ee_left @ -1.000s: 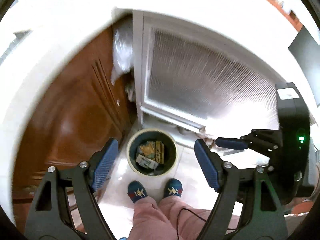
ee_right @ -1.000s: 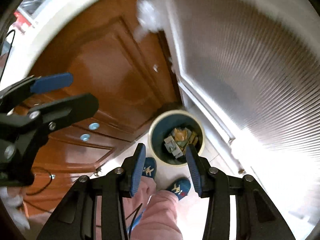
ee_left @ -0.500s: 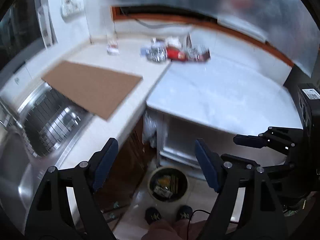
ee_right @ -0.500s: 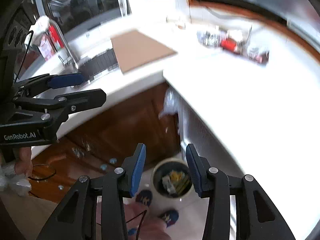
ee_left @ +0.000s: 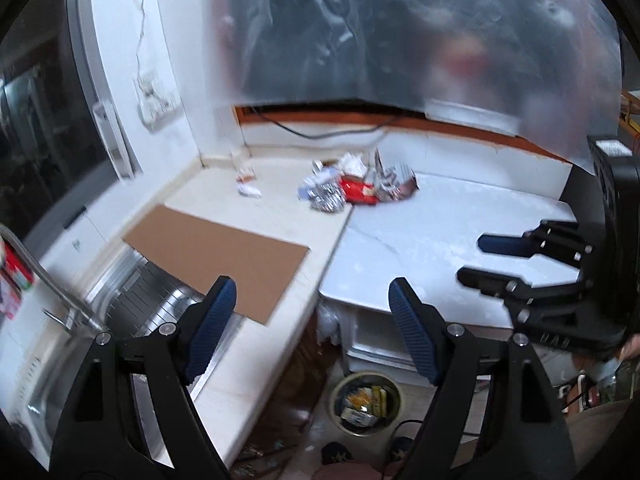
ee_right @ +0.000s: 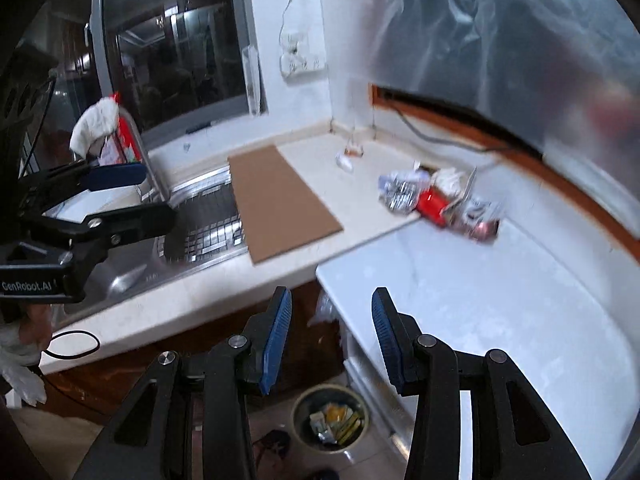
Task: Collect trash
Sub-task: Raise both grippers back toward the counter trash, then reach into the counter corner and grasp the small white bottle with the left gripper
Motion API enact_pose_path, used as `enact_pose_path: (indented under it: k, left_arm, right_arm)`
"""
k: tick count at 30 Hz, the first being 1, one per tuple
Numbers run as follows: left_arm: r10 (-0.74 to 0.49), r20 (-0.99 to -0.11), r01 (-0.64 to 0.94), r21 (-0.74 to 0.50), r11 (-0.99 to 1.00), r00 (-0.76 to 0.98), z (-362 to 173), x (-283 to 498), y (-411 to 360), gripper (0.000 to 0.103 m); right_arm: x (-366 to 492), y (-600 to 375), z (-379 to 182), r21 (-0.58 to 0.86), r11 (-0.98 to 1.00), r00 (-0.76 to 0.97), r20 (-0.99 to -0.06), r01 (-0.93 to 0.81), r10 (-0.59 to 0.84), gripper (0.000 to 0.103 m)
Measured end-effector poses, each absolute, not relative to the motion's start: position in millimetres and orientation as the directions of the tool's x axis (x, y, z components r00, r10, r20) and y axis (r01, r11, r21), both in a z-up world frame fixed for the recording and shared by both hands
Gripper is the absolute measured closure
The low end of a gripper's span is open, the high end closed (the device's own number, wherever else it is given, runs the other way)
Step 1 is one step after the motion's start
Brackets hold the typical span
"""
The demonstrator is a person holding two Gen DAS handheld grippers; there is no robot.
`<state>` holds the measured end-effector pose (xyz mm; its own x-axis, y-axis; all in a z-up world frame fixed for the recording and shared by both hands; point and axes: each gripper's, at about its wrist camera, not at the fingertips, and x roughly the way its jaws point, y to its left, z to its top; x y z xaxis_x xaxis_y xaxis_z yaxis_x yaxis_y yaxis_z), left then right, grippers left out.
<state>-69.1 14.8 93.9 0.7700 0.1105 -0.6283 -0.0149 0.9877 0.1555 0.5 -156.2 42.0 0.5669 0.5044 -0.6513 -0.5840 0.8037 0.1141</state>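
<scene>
Wrappers point(ee_left: 356, 190) point(ee_right: 438, 200), a crumpled pile of foil and red packaging, lie at the far corner of the white table point(ee_left: 432, 240). Left gripper point(ee_left: 312, 328) and right gripper point(ee_right: 330, 332) hover near, jaws released and empty. Below, a trash bin point(ee_left: 336, 390) stands on the floor.

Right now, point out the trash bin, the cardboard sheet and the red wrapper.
trash bin point(ee_left: 366, 402), left wrist view, on its contents.
cardboard sheet point(ee_left: 218, 254), left wrist view, on its middle.
red wrapper point(ee_right: 434, 203), right wrist view, on its face.
</scene>
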Motion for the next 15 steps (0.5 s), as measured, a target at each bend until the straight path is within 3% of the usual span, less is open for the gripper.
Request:
enact_pose_path:
  k: [6,15]
  left_arm:
    - [0.137,-0.593,-0.037,0.177,0.983,0.793,130,-57,39,0.027]
    - [0.091,-0.614,-0.067,0.062,0.996,0.784,157,35,119,0.027]
  right_arm:
    - [31,-159,88,0.103,0.828,0.602,-0.638,-0.551,0.48,0.061]
    - [121,-137,132,0.105,0.871,0.653,-0.621,-0.48,0.435,0.061]
